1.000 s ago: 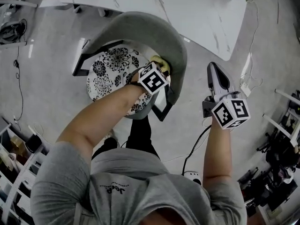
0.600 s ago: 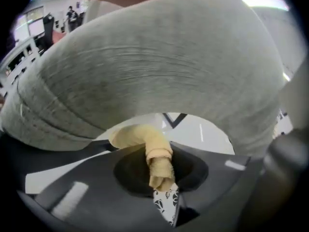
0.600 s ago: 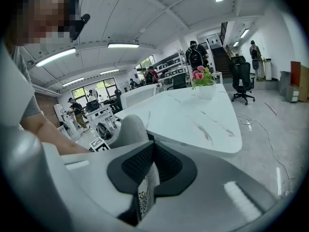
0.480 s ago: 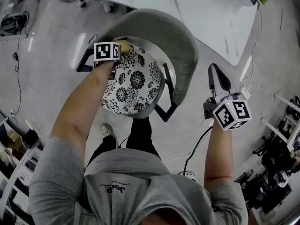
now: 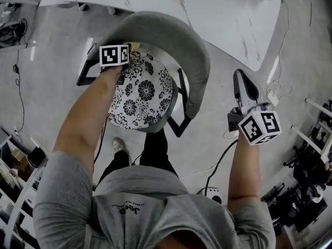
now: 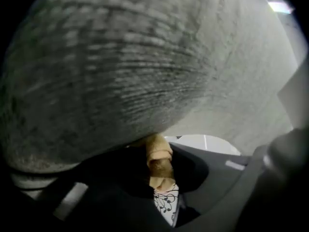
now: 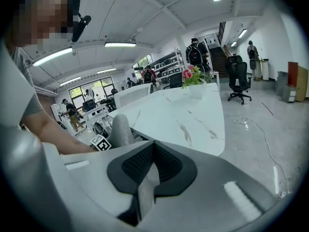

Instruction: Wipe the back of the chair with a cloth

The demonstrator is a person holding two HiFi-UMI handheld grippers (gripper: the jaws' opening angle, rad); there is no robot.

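Observation:
The chair has a curved grey backrest [image 5: 174,30] and a black-and-white floral seat [image 5: 141,95]. My left gripper [image 5: 122,55] is at the backrest's left end, just inside the curve, shut on a yellow cloth [image 5: 136,46]. In the left gripper view the grey backrest [image 6: 120,66] fills most of the picture. There the cloth [image 6: 159,161] is pinched in the left gripper [image 6: 160,175] and pressed against the fabric. My right gripper [image 5: 243,84] hangs to the right of the chair, apart from it. The right gripper [image 7: 147,178] is shut with nothing in it.
A white marble table [image 5: 207,7] stands just beyond the chair, with flowers [image 7: 190,76] on it. A black cable [image 5: 215,165] and a power strip [image 5: 212,195] lie on the floor by my feet. Shelving and clutter line the left and right edges.
My left gripper has carried the cloth from the right end of the backrest round to its left end. The chair has turned slightly. The right gripper has barely moved.

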